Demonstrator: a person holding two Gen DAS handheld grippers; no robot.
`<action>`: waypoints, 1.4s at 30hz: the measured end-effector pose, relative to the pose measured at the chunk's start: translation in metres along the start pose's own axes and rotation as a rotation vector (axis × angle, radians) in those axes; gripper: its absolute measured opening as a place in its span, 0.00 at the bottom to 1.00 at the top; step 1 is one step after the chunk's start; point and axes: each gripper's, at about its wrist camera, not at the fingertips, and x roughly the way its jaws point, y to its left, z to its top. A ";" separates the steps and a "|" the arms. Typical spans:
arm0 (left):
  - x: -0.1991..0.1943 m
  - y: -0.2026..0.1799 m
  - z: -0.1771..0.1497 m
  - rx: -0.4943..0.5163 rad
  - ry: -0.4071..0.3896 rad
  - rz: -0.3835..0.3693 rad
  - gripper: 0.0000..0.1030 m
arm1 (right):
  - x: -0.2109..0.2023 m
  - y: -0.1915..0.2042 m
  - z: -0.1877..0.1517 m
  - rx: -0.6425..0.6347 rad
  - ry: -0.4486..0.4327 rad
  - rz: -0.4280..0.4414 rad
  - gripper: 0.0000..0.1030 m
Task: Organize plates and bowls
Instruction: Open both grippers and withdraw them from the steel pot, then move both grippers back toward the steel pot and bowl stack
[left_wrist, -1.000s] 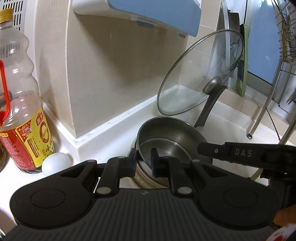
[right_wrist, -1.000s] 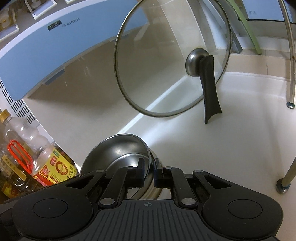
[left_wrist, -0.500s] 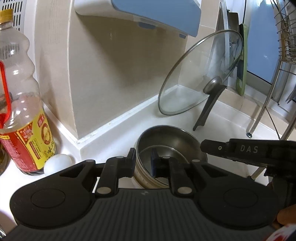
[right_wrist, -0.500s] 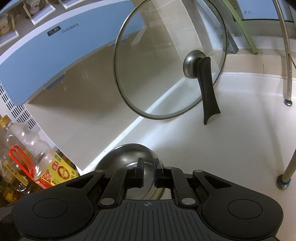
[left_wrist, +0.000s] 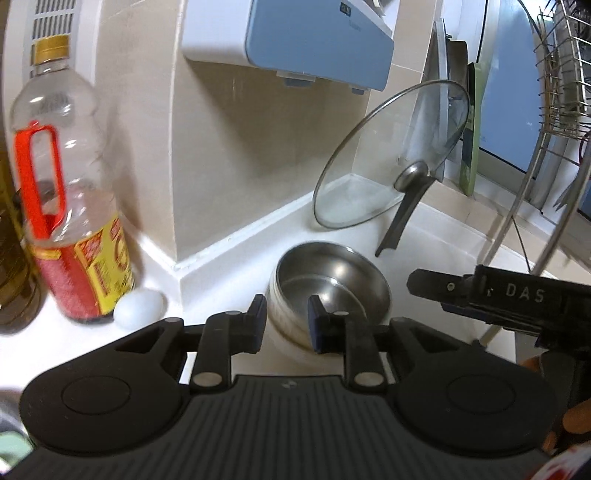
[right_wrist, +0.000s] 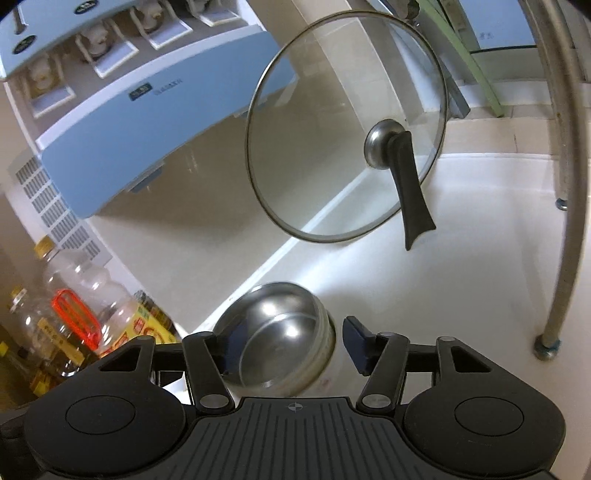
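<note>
A steel bowl (left_wrist: 332, 280) sits nested on top of a stack of white bowls (left_wrist: 288, 347) on the white counter; it also shows in the right wrist view (right_wrist: 280, 332). My left gripper (left_wrist: 287, 317) is open, with its fingers either side of the stack's near rim, not gripping it. My right gripper (right_wrist: 286, 347) is wide open, its fingers standing apart on both sides of the steel bowl. The right gripper's body shows at the right of the left wrist view (left_wrist: 498, 295).
A glass pan lid (left_wrist: 391, 155) leans against the corner wall behind the bowls. An oil bottle (left_wrist: 70, 206) and a white egg (left_wrist: 138, 302) stand at the left. A wire dish rack (left_wrist: 554, 110) stands at the right, its leg (right_wrist: 565, 221) on the counter.
Both grippers have let go of the steel bowl's rim and opened, the right one widely. Both have drawn back a little from the stack, which stays on the counter.
</note>
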 end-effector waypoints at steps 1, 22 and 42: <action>-0.005 -0.001 -0.003 -0.005 0.004 0.002 0.21 | -0.005 -0.001 -0.002 0.001 0.008 0.002 0.58; -0.123 -0.046 -0.102 -0.080 0.065 0.145 0.29 | -0.124 -0.018 -0.085 -0.131 0.245 0.020 0.71; -0.172 -0.069 -0.172 -0.123 0.158 0.242 0.30 | -0.171 -0.023 -0.146 -0.252 0.357 -0.024 0.72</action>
